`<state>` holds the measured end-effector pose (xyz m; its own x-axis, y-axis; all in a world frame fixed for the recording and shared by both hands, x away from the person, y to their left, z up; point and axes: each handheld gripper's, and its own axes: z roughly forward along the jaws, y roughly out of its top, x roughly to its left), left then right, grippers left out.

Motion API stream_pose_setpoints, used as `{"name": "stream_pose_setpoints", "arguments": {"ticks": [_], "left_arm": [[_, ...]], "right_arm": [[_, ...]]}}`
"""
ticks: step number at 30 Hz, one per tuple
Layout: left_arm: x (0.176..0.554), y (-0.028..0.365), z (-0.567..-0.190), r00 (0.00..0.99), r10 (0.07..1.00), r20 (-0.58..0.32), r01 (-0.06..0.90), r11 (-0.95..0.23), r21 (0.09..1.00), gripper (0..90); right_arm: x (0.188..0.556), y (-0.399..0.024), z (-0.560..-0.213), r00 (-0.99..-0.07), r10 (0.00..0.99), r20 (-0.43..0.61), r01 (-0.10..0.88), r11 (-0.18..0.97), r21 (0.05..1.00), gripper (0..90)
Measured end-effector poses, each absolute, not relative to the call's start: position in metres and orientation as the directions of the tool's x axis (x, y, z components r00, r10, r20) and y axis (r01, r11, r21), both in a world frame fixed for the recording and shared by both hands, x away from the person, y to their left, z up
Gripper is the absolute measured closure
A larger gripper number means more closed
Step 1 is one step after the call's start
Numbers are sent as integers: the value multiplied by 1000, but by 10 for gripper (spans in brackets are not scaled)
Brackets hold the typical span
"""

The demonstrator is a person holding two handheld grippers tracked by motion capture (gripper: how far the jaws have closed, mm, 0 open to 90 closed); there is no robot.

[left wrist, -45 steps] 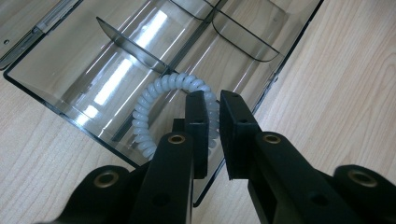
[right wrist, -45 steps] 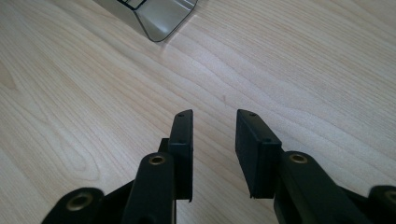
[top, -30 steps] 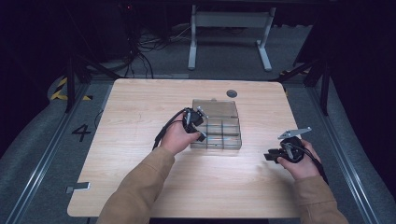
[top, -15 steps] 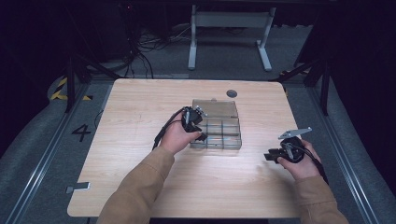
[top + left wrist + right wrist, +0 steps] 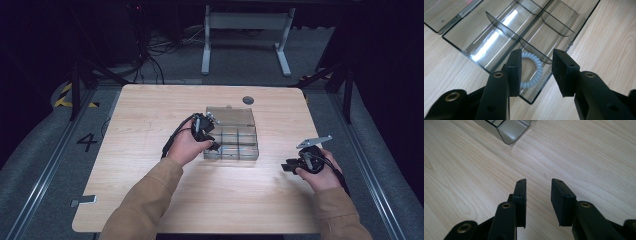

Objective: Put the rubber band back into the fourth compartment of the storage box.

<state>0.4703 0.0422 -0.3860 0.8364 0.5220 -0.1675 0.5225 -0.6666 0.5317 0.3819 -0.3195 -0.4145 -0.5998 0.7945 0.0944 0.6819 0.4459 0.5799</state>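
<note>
Left gripper (image 5: 536, 72): jaws just opened, spread above hair tie (image 5: 534, 71), not touching it.
Hair tie: lies in corner compartment of clear box (image 5: 248, 153).
Right gripper (image 5: 538, 200): spread, empty, over table (image 5: 586, 157).

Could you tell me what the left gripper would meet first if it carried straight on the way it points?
Probably the white coil hair tie lying in the clear box's end compartment, between the open left gripper.

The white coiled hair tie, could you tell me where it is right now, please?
In the left gripper view, the hair tie lies in a corner compartment of the clear box, just beyond the open left gripper.
</note>
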Motion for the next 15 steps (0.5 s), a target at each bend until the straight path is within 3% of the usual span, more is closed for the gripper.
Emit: {"name": "stream_pose_setpoints", "arguments": {"ticks": [15], "left_arm": [[441, 76, -362, 841, 517, -161, 511, -660, 551, 618]], "right_arm": [[391, -306, -415, -626, 774, 89, 666, 472, 577, 671]]}}
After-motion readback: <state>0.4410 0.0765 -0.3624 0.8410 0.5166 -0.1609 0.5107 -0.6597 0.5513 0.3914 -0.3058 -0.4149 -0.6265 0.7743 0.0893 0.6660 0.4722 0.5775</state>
